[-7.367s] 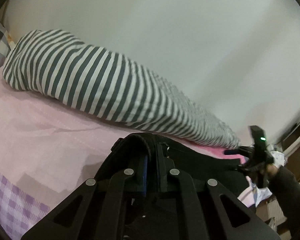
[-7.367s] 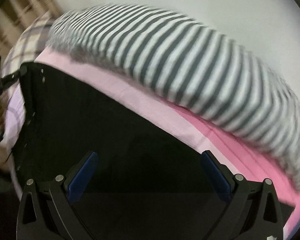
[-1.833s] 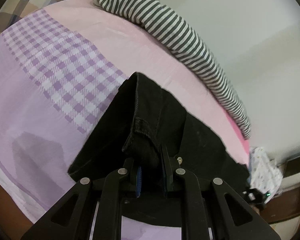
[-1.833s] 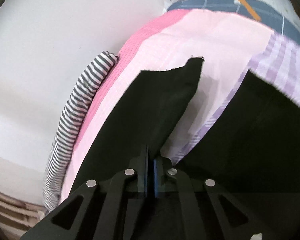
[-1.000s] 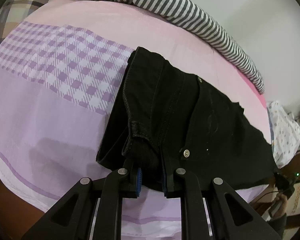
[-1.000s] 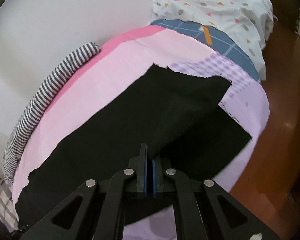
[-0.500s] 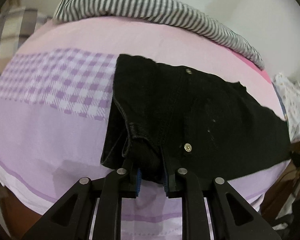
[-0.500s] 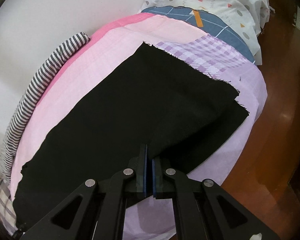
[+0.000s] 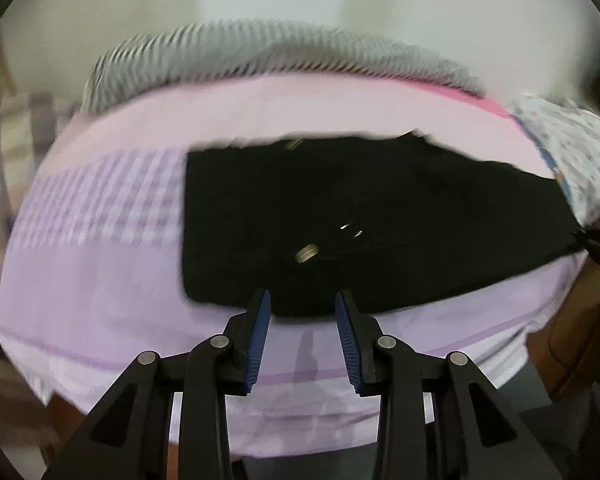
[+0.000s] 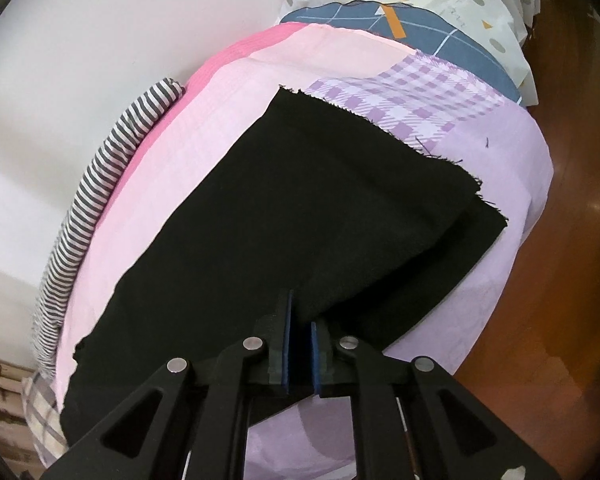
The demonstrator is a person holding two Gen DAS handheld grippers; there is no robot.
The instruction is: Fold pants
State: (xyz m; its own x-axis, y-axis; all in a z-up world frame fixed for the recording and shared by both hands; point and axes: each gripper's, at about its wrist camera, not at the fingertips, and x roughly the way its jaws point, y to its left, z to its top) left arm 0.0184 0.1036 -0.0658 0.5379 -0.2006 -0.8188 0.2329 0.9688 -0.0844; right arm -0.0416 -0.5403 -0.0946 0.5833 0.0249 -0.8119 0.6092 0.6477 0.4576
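The bed spreads wide, floor close along its near edge, and the black pants lie flat, folded lengthwise. Right claw pinches the pants' near edge; it should let go cleanly without dragging. Left claw hangs released, empty, with room to regrip the waist.
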